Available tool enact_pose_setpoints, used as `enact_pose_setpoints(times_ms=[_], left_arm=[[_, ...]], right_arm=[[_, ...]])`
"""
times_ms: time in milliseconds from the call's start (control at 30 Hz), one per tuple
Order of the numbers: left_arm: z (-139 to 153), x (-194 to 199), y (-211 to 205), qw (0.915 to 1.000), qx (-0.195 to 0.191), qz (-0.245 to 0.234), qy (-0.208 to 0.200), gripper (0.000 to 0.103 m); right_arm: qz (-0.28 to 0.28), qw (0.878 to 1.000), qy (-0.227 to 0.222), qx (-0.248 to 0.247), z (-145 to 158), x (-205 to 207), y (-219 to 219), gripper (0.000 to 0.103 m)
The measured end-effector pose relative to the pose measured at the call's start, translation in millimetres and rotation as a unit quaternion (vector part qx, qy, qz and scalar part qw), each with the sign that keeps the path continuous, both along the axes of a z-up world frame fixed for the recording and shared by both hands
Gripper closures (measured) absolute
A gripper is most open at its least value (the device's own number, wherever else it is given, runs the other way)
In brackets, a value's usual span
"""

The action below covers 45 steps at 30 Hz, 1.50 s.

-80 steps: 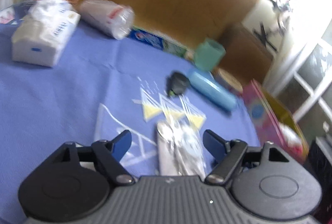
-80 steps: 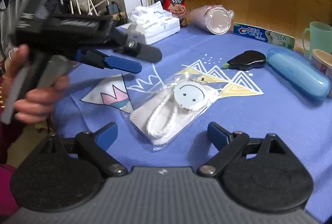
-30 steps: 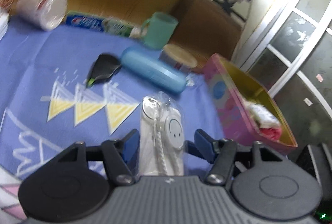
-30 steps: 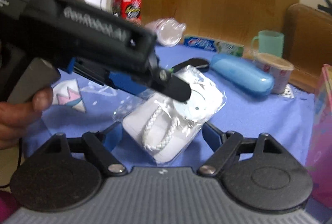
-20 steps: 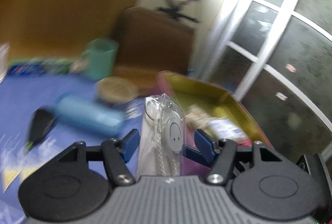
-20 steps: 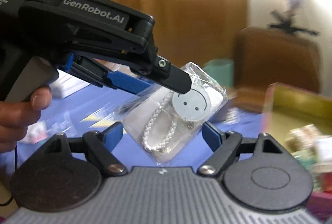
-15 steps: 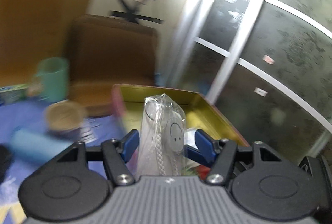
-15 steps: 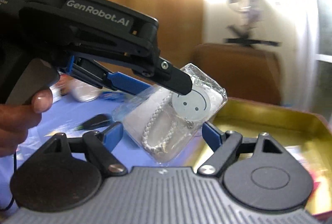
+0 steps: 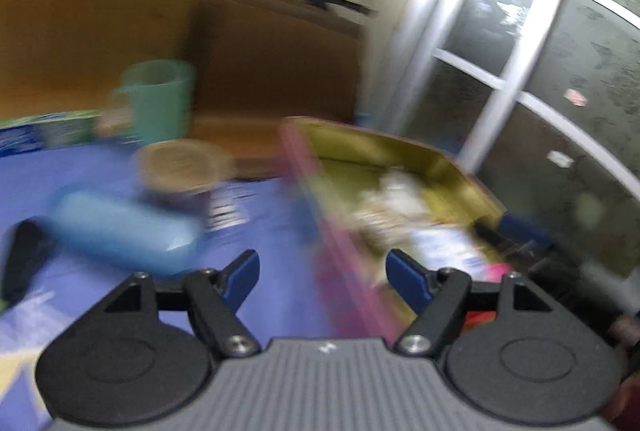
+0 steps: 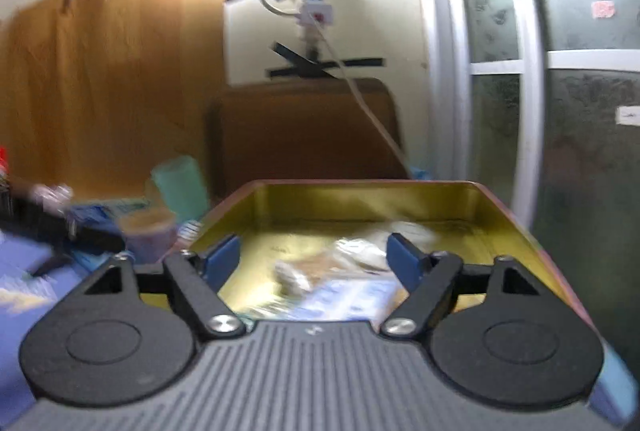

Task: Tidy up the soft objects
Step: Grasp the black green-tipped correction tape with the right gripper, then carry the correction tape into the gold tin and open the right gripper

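My left gripper (image 9: pixel 322 263) hangs over the blue tablecloth beside the pink wall of the tin box (image 9: pixel 336 255). Its jaws are opening and nothing is between them. My right gripper (image 10: pixel 313 245) points into the tin box (image 10: pixel 360 203), whose inside is gold. Its jaws are closing, and they are also empty. Blurred pale packets (image 10: pixel 352 271) lie on the tin's floor, also seen as packets (image 9: pixel 400 199) in the left wrist view. I cannot tell which of them is the clear smiley-face pouch. The left gripper appears as a dark blur (image 10: pixel 60 231) at the left of the right wrist view.
On the blue cloth left of the tin lie a blue case (image 9: pixel 124 227), a lidded cup (image 9: pixel 180 167), a green mug (image 9: pixel 160 95), a toothpaste box (image 9: pixel 36 135) and a black object (image 9: pixel 24 259). A brown chair back (image 10: pixel 304 127) and a glass door (image 10: pixel 580 111) stand behind.
The clear smiley-face pouch is gone from the left gripper's jaws, which have spread apart. The left view has swung back toward the table. The right gripper has moved up over the tin.
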<state>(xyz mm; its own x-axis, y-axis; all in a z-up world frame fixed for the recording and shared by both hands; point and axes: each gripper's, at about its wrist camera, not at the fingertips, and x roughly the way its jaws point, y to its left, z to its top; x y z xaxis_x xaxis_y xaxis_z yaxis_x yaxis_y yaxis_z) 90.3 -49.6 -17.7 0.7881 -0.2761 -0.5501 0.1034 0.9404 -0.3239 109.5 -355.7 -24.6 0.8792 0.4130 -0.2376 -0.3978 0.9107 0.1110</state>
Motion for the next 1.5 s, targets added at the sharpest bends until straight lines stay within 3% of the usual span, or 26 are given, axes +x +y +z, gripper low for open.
enact_pose_setpoints(times_ms=[167, 400, 600, 733, 800, 867, 967, 1133, 1367, 1500], left_arm=[[-23.3, -45.0, 74.7, 0.9927, 0.033, 0.114, 0.021, 0.03], [-56.3, -105.3, 158.7, 0.962, 0.051, 0.266, 0.033, 0.03], [-66.1, -138.3, 181.7, 0.9435, 0.02, 0.33, -0.013, 0.03], [-64.6, -139.1, 176.4, 0.9451, 0.022, 0.326, -0.018, 0.03], [-64.4, -139.9, 177.5, 0.9457, 0.017, 0.324, -0.018, 0.03], [-66.5, -137.7, 179.5, 0.9455, 0.01, 0.325, -0.018, 0.03], [-67.3, -136.1, 180.6, 0.9456, 0.007, 0.325, -0.019, 0.03], [-68.1, -135.8, 181.0, 0.9466, 0.008, 0.322, -0.019, 0.028], [-68.2, -133.4, 177.6, 0.9474, 0.017, 0.319, -0.014, 0.024], [-68.0, -129.5, 174.1, 0.9512, 0.025, 0.307, -0.007, 0.017]], right_arm=[[0.105, 0.994, 0.011, 0.026, 14.2, -7.7, 52.4, 0.03], [0.247, 0.966, 0.08, 0.003, 3.5, -6.3, 168.1, 0.03], [0.269, 0.95, 0.16, -0.021, -18.9, 24.8, 276.9, 0.03], [0.247, 0.948, 0.194, -0.058, -36.8, 38.2, 327.5, 0.03], [0.24, 0.949, 0.183, -0.088, -43.6, 39.7, 343.8, 0.029], [0.239, 0.951, 0.147, -0.128, -47.7, 30.3, 351.1, 0.034], [0.254, 0.949, 0.131, -0.135, -45.3, 23.0, 343.6, 0.063], [0.272, 0.944, 0.134, -0.128, -42.8, 13.2, 318.8, 0.063], [0.336, 0.919, 0.184, -0.091, -38.6, -15.5, 278.3, 0.063], [0.343, 0.915, 0.2, -0.067, -37.1, -27.5, 255.1, 0.063]])
